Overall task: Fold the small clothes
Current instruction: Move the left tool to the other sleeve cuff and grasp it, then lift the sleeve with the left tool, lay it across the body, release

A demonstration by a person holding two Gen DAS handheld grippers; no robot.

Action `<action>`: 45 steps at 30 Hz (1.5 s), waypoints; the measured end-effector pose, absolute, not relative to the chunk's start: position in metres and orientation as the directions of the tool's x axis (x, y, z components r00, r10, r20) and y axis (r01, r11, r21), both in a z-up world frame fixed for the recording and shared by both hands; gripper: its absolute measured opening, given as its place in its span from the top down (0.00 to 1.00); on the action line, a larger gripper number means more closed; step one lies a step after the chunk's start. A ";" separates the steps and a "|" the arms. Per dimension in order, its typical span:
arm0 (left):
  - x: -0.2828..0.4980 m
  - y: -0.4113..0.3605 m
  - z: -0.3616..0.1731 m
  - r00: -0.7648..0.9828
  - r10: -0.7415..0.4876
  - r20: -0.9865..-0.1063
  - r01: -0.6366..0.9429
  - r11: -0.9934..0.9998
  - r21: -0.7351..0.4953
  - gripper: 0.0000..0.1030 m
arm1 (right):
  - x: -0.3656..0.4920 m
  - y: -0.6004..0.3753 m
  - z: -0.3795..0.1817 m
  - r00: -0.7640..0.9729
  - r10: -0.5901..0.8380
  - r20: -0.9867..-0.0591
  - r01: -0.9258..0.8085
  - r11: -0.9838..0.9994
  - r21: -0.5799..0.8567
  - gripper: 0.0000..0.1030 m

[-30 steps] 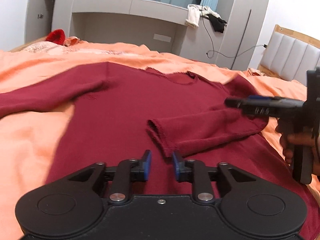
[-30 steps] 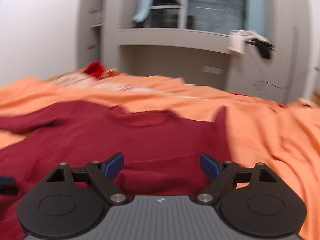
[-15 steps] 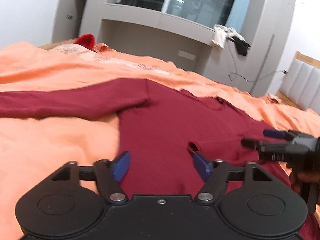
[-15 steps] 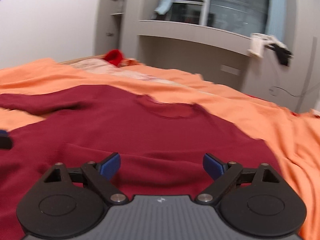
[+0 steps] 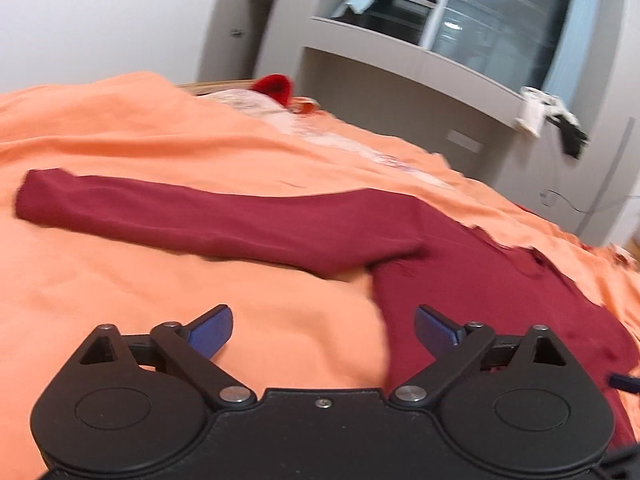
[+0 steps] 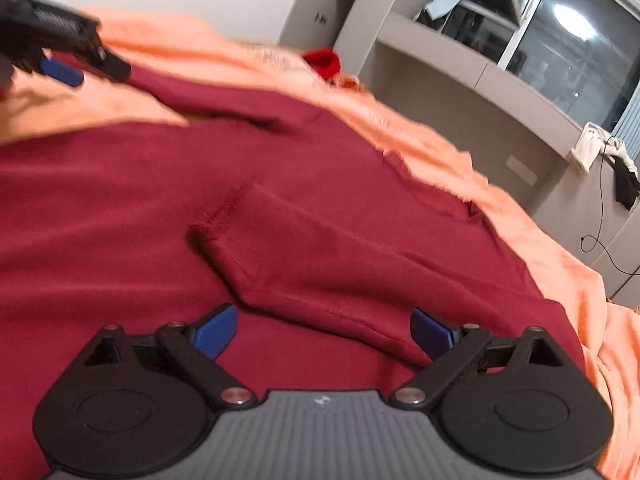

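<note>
A dark red long-sleeved sweater (image 5: 472, 280) lies flat on the orange bedspread (image 5: 120, 280). Its left sleeve (image 5: 208, 224) stretches out straight to the left. Its right sleeve (image 6: 352, 264) is folded across the body, cuff (image 6: 218, 216) toward the middle. My left gripper (image 5: 322, 326) is open and empty, above the sweater's left side edge. My right gripper (image 6: 322, 328) is open and empty, just above the folded sleeve. The left gripper also shows at the top left of the right wrist view (image 6: 60, 68).
A red item (image 5: 276, 86) and a patterned cloth (image 5: 256, 104) lie at the bed's far end. Grey built-in cabinets and a window (image 5: 492, 32) stand behind. Clothes (image 6: 600, 152) and a cable hang at the right.
My left gripper opened wide, let go of the right sleeve cuff and swung left toward the stretched-out left sleeve. My right gripper stayed open and turned over the folded sleeve.
</note>
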State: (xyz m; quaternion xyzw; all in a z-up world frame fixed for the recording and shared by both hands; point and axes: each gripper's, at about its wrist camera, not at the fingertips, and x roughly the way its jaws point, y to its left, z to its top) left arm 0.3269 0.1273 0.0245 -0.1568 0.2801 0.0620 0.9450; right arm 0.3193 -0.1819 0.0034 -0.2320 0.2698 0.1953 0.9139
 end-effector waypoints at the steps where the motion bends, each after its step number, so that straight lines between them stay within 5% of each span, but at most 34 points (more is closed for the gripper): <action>1: 0.327 0.135 0.024 0.831 0.044 -0.555 -0.225 0.939 -0.262 0.02 | 0.313 -0.189 0.008 0.783 0.254 -0.568 -0.474 0.835 -0.280 0.04; 11: 0.326 0.212 0.015 0.788 0.207 -0.580 -0.452 0.834 -0.317 0.01 | 0.245 -0.261 0.032 0.836 0.395 -0.382 -0.377 0.918 0.124 0.00; 23: 0.359 0.264 0.010 0.731 0.367 -0.575 -0.649 0.634 -0.421 0.02 | 0.256 -0.273 0.008 0.789 0.422 -0.446 -0.363 0.907 0.214 0.00; 26: 0.368 0.266 0.008 0.672 0.455 -0.584 -0.716 0.599 -0.358 0.24 | 0.259 -0.273 0.002 0.779 0.421 -0.465 -0.346 0.907 0.241 0.00; 28: 0.370 0.270 0.007 0.636 0.494 -0.593 -0.754 0.562 -0.340 0.58 | 0.260 -0.273 -0.002 0.770 0.426 -0.475 -0.343 0.904 0.254 0.00; 33: 0.363 0.288 0.003 0.662 0.471 -0.583 -0.746 0.491 -0.451 0.89 | 0.259 -0.272 -0.004 0.767 0.438 -0.468 -0.354 0.898 0.260 0.00; 45: 0.351 0.281 0.014 0.723 0.458 -0.517 -0.690 0.523 -0.501 0.94 | 0.259 -0.272 -0.004 0.766 0.453 -0.455 -0.356 0.890 0.286 0.00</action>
